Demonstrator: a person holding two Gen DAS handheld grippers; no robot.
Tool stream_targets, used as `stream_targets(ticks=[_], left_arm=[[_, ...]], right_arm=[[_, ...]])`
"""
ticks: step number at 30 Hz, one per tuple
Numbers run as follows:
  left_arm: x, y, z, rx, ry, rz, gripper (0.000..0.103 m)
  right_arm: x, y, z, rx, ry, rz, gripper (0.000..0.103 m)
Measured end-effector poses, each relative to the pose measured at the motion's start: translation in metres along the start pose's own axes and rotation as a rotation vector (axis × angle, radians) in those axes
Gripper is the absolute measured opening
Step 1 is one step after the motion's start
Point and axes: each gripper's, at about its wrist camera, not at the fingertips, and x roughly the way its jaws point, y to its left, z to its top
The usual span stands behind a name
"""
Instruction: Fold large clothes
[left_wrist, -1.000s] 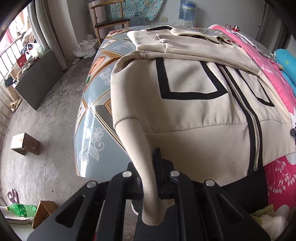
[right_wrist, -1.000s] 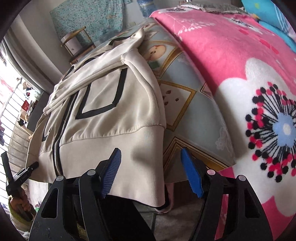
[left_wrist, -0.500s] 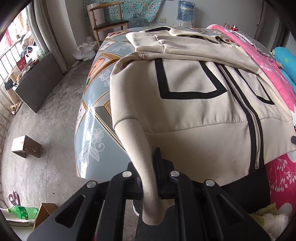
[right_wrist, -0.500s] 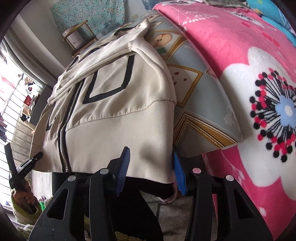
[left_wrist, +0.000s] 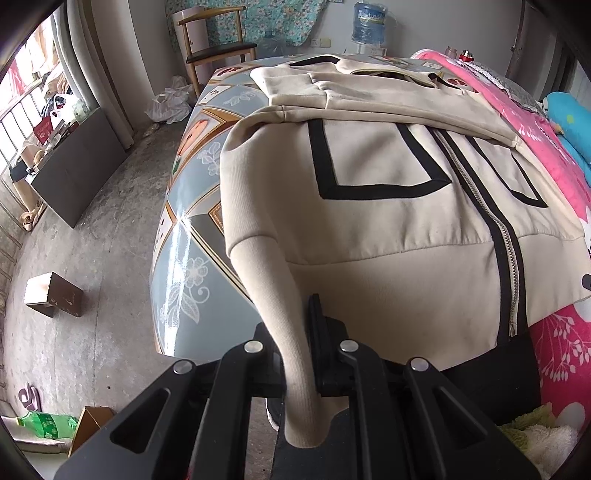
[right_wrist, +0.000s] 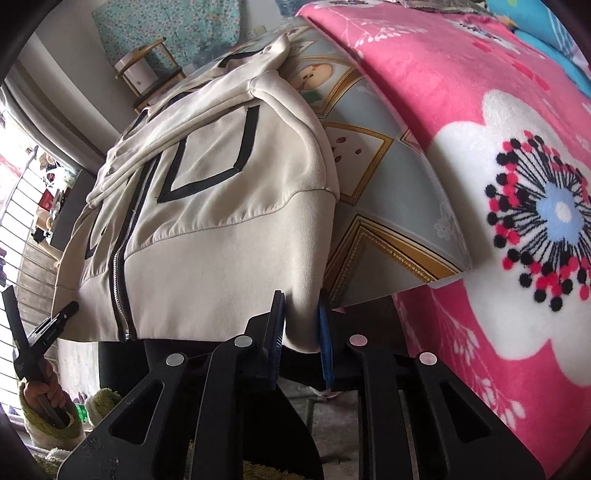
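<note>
Closing since before, right hand-held gripper (right_wrist: 301, 328) nips jacket (right_wrist: 221, 206) hem corner; left hand-held gripper (left_wrist: 301, 354) clamps opposite corner.

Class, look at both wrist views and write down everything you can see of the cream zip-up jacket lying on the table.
The cream jacket looks like soft fleece, with black outlined panels, a black-edged metal zip down the front and a wide ribbed hem. It lies front up on the patterned table, sleeves folded across the chest, hem hanging over the near edge. The left tool is shut on one hem corner. The right tool is closing, the other corner between its blue pads. A pink floral blanket lies beside it.
</note>
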Motion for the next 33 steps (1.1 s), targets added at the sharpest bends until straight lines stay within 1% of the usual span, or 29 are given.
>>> stream_targets(ticks=[6,12,13,18,33], left_arm=[[0.0,0.0,0.0,0.001,0.0,0.001,0.01],[0.0,0.0,0.0,0.003,0.0,0.003,0.01],[0.0,-0.001,0.0,0.005,0.0,0.005,0.01],[-0.001,-0.001,0.0,0.008,-0.003,0.01,0.01],[-0.001,-0.002,0.0,0.008,-0.003,0.011,0.01]], right_arm=[[0.002,0.001,-0.002,0.011,0.012,-0.012,0.017],[0.004,0.006,0.0,-0.007,0.015,-0.036,0.017],[0.006,0.007,0.0,-0.012,0.02,-0.027,0.017],[0.008,0.008,0.001,-0.015,0.025,-0.037,0.017],[0.011,0.021,-0.002,-0.084,0.018,-0.105,0.017]])
